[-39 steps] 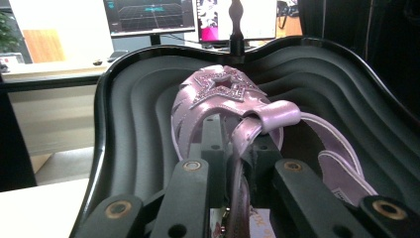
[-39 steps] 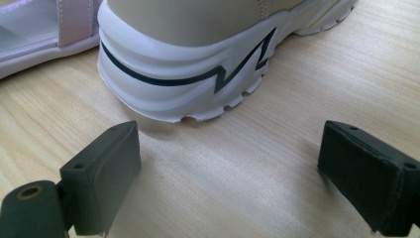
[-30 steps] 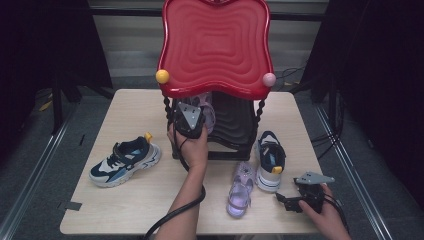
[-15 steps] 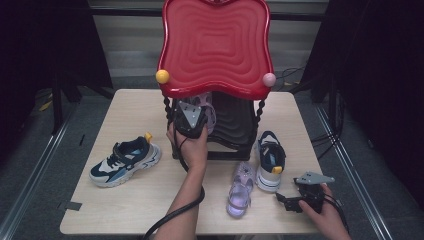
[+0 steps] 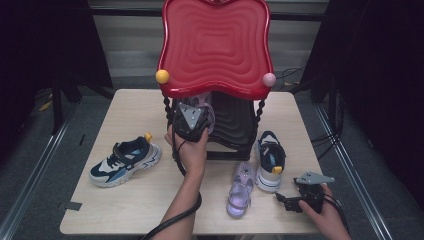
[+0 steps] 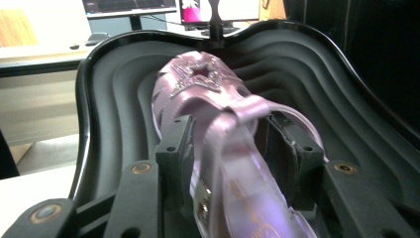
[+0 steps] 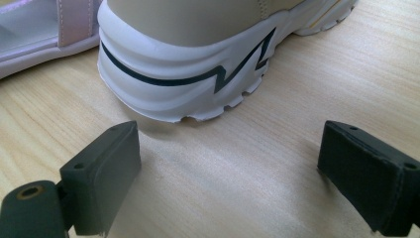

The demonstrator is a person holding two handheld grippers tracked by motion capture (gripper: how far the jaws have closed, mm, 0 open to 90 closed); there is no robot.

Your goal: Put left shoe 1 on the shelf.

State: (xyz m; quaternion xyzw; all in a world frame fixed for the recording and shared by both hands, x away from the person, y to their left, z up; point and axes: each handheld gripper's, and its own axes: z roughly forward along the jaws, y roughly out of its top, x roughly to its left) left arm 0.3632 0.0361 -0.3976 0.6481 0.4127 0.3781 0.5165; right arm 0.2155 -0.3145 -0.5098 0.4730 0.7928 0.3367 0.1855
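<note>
A lilac sandal (image 6: 223, 129) with a glittery star lies on the black wavy shelf (image 6: 114, 94) under the red top (image 5: 215, 45). My left gripper (image 6: 230, 144) straddles its heel strap. Its jaws have just been opening, a gap shows at the right pad (image 6: 297, 158), and the sandal rests on the shelf between them. In the high view this gripper (image 5: 192, 115) reaches under the red top, with a bit of the sandal (image 5: 204, 100) showing behind it. My right gripper (image 7: 228, 163) sits open on the table, just behind the heel of a white-soled sneaker (image 7: 198, 64).
The matching lilac sandal (image 5: 239, 190) lies on the wooden table (image 5: 130, 110) in front of the stand. A navy and white sneaker (image 5: 270, 160) stands beside it, near my right gripper (image 5: 286, 201). Its mate (image 5: 125, 161) lies at the left.
</note>
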